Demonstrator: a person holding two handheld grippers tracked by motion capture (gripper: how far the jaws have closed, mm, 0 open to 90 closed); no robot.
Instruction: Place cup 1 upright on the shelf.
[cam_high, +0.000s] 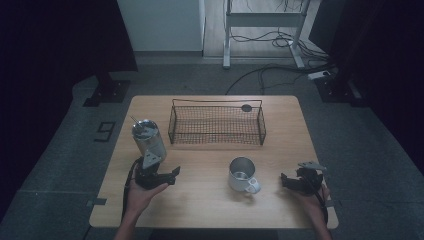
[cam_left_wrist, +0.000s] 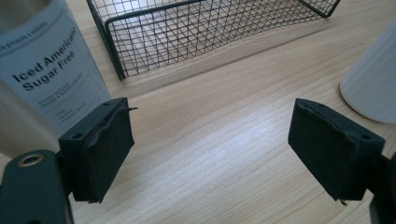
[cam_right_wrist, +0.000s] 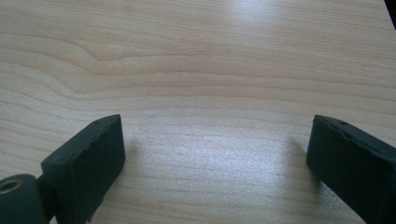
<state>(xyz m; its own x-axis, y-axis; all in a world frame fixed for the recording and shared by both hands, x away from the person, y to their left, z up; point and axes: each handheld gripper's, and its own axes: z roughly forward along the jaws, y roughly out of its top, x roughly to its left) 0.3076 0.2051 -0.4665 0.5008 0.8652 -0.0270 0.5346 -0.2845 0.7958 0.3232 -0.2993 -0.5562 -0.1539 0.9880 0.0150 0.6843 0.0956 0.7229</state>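
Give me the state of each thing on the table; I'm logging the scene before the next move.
Can: upright, nothing gripping it, by the left tool.
Mug: upright, empty, handle toward the person.
Wire basket: upright, holds no can or mug.
Left tool: open, nothing between the jaws.
Right tool: open, over bare wood.

Lab: floor cables (cam_high: 270, 70), dark curtains (cam_high: 55, 35)
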